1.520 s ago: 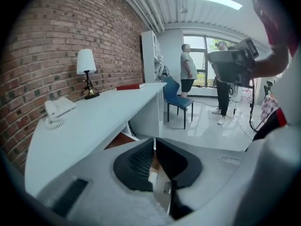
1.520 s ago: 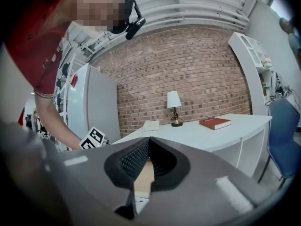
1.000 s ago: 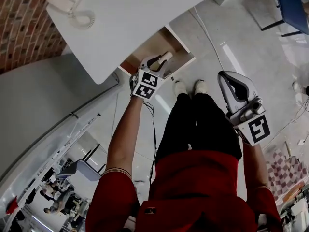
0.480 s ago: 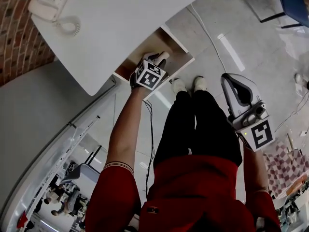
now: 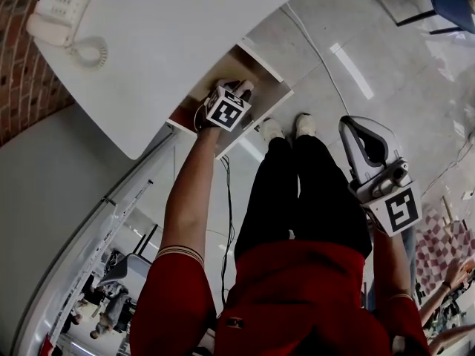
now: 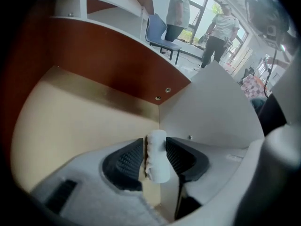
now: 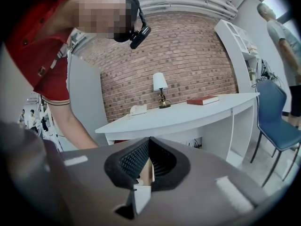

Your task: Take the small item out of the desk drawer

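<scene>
Seen from the head: left gripper reaching down into the open drawer under the white desk, telephone at the desk's far corner; right gripper held well apart at the person's side, over the floor. Seen from the left gripper: jaws opening, with a small white roll standing between the ribbed pads, just beside both, no squeeze to be made out. Long axis of the roll lying along the jaws, upper end poking a little past the tips toward the drawer's inner corner, where tan floor, brown wall and white wall meet. Seen from the right gripper: jaws closed tip to tip, holding nothing; beyond them the desk with telephone, lamp and red book, a brick wall behind, a blue chair at the right.
</scene>
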Demonstrator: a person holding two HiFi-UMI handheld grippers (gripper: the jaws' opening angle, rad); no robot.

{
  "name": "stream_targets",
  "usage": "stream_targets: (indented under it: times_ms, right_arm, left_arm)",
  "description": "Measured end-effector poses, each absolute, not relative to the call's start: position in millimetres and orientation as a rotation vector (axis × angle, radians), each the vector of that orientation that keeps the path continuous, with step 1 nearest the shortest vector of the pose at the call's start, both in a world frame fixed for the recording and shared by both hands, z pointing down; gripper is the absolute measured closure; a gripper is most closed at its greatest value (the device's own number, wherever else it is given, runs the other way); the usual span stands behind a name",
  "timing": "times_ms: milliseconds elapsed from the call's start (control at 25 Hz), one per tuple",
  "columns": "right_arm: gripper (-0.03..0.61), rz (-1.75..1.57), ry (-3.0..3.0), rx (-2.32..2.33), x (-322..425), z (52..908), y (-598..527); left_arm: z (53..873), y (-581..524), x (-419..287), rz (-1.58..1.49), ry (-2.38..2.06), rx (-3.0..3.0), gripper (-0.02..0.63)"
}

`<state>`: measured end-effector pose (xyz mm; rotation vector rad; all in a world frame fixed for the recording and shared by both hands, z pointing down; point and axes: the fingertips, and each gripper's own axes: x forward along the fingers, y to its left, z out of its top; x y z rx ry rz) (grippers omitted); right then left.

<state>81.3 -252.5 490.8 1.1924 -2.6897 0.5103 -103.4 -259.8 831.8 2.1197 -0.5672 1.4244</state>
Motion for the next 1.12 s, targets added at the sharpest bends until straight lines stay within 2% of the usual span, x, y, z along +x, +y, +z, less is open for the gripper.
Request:
stream_targets:
  times_ms: [160,240,600,840,1120]
  right_arm:
    - [0.566,0.519,-2.678,1.201,86.9,494.3,-256.2]
    - [0.566,0.525,-2.673,1.205,89.0,495.8,-256.8]
    - [0.566,0.529,-2.681,1.209,94.5,492.4,-256.8]
    - [0.566,0.493,-2.706,1.202,98.6,473.0,-256.9]
    - [0.566,0.456,-2.747,1.189,99.0,436.9,-254.1]
  left_arm:
    - [840.2,-256.5,-98.8,1.437,-0.515,2.082,0.453]
    - [841.7,-255.1,-97.6,1.437,-0.495,2.075,0.485]
    - [827.1,-257.0,-94.7,1.428,-0.528,2.112,0.492]
    - [781.3,-276.9,-79.9,1.298,-0.671,2.241,0.492]
    - [691.5,-283.0,-64.2,1.106,-0.836,2.365,0.492]
